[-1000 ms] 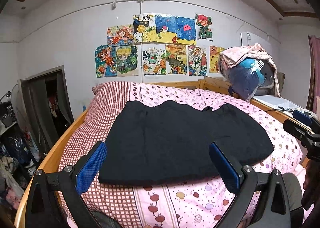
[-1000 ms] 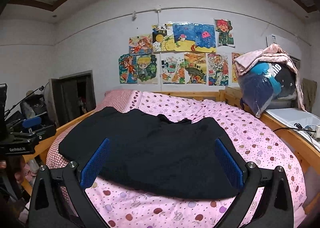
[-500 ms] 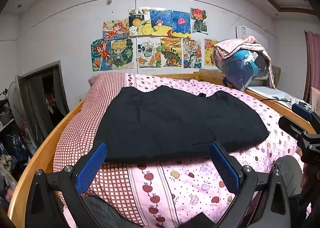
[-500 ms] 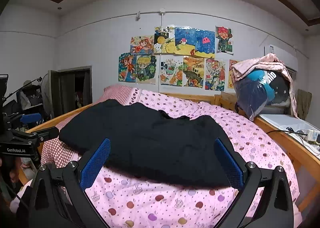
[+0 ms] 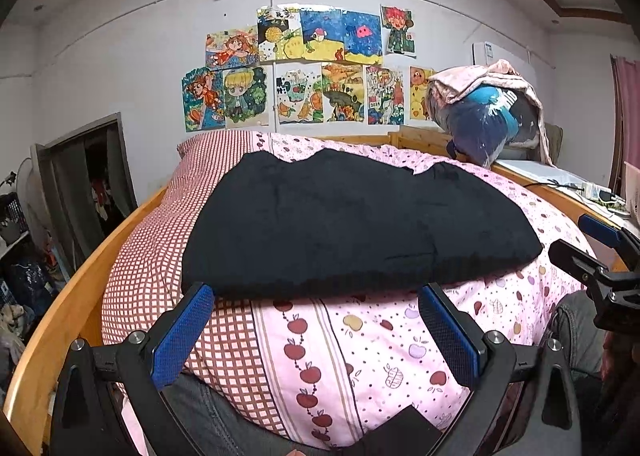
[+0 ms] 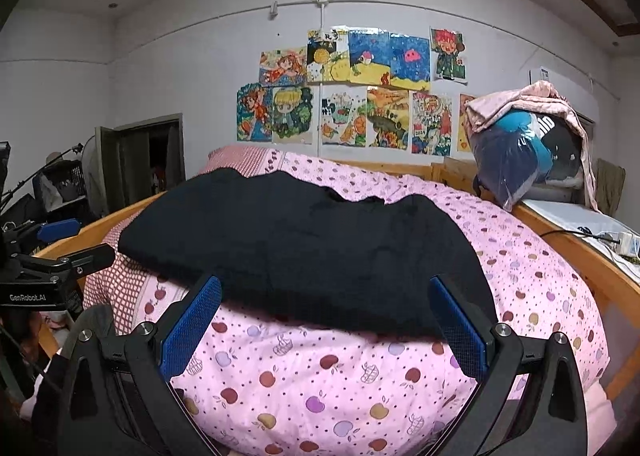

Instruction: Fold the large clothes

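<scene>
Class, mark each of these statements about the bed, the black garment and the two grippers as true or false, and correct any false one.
1. The black garment lies spread on the pink quilt. True.
2. The left gripper is clamped on the garment's hem. False: its jaws stand wide open, short of the hem, holding nothing.
3. The right gripper is open and empty. True.
4. The wall behind the bed is bare. False: colourful drawings cover it.
5. A pink blanket is draped over the bundle of bags at the bed's far right corner. True.
6. The garment hangs over the wooden bed rail. False: it rests wholly on the quilt.
</scene>
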The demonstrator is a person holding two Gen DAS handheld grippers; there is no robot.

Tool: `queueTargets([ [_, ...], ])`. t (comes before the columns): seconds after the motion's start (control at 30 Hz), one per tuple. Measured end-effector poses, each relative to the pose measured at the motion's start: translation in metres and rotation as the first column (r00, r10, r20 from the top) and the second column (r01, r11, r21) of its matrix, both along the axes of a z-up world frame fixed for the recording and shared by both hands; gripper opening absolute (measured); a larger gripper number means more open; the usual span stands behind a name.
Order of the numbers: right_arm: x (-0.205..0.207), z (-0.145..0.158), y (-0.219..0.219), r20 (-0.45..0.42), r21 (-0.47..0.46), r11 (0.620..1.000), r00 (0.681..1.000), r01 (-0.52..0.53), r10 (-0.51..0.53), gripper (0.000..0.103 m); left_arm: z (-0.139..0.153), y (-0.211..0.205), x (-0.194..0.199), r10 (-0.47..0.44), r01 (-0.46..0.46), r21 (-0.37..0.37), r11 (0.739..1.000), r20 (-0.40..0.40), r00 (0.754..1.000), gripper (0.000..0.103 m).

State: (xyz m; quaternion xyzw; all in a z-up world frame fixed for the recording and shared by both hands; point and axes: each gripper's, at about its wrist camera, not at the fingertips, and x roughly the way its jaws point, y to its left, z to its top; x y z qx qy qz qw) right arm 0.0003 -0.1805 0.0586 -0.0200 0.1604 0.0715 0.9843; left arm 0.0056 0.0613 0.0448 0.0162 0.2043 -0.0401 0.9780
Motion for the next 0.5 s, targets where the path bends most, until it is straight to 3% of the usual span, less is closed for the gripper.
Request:
queueTargets([
  [0.5,0.0017,-0.0064,-0.0006,-0.021,0.005,1.0,1.0,-0.003,0.003,0.101,-0.0034,-0.0011,-0.0015,0.002,-0.002,0.002,1.0,-0.004,1.0,0.103],
])
